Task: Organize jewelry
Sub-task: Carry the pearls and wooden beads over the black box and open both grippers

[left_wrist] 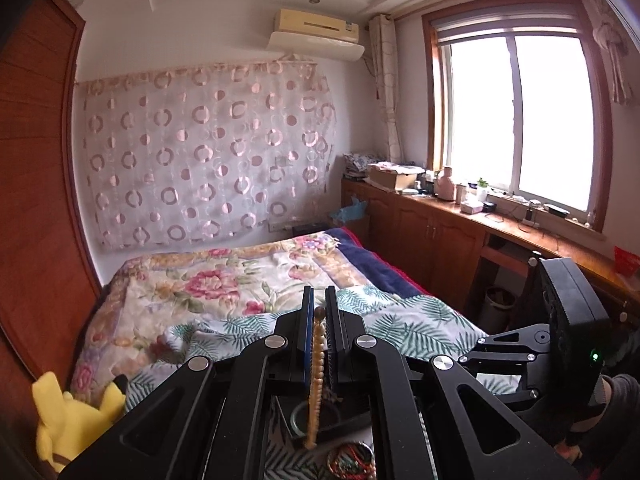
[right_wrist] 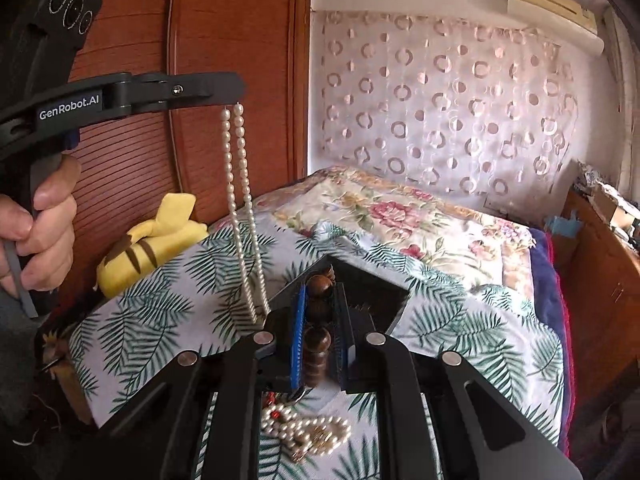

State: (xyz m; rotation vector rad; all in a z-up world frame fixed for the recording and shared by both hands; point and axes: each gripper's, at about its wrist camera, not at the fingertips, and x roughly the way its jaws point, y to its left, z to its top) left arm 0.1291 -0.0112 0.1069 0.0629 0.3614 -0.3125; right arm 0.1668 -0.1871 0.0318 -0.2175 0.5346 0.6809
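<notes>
Left hand-held gripper (left_wrist: 319,300): clenched on a pearl necklace (right_wrist: 240,184). In the left wrist view the strand runs between the two nearly closed fingers at lower centre. In the right wrist view the same hand-held gripper enters from the upper left, gripped by a hand (right_wrist: 38,216) at the left edge, and the necklace hangs from its tip as a long double strand. The lower end of the strand reaches down beside the tip of the right hand-held gripper; whether it touches the bed cannot be told.

Right hand-held gripper (right_wrist: 320,300): clenched on a string of dark brown wooden beads (right_wrist: 318,320), held between its blue-padded fingers at lower centre of the right wrist view.

Below the right hand-held gripper, at the bottom centre of the frame, a pile of pearl jewelry (right_wrist: 306,434) with some red beads lies on the leaf-print sheet (right_wrist: 160,292). In the left wrist view, a red and dark beaded bracelet (left_wrist: 352,462) lies at the bottom centre.

Further out: a floral blanket (left_wrist: 208,276) covers the far part of the bed. A yellow plush toy (right_wrist: 156,236) sits at the left of the bed, against the wooden wardrobe (right_wrist: 224,40).
</notes>
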